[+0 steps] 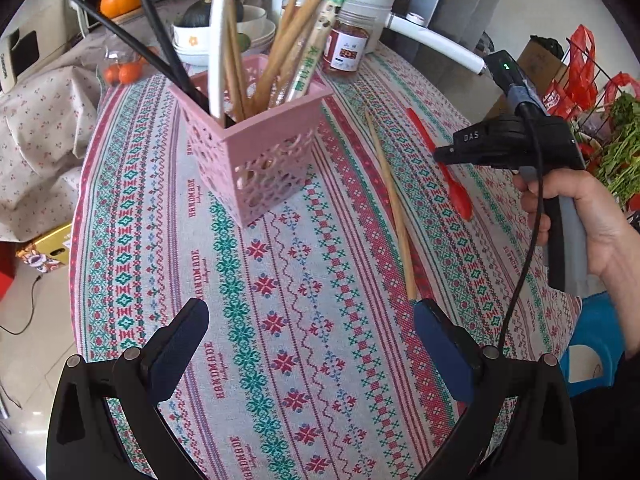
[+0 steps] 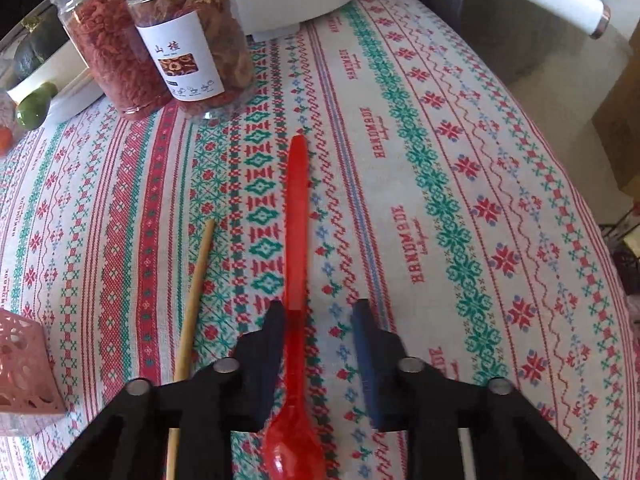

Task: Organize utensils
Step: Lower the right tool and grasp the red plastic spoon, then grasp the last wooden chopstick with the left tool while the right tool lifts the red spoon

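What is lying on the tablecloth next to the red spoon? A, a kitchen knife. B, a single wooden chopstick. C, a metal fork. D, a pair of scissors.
B: a lone wooden chopstick lies on the tablecloth alongside the red spoon, apart from it.

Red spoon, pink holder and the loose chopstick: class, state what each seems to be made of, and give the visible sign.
Red spoon: likely plastic, glossy. It is translucent, and the tablecloth pattern shows faintly through it.
Pink holder: probably moulded plastic, matt. It has an even colour and pierced lattice walls.
Chopstick: looks like bamboo or wood, unvarnished. It is pale tan and dull.
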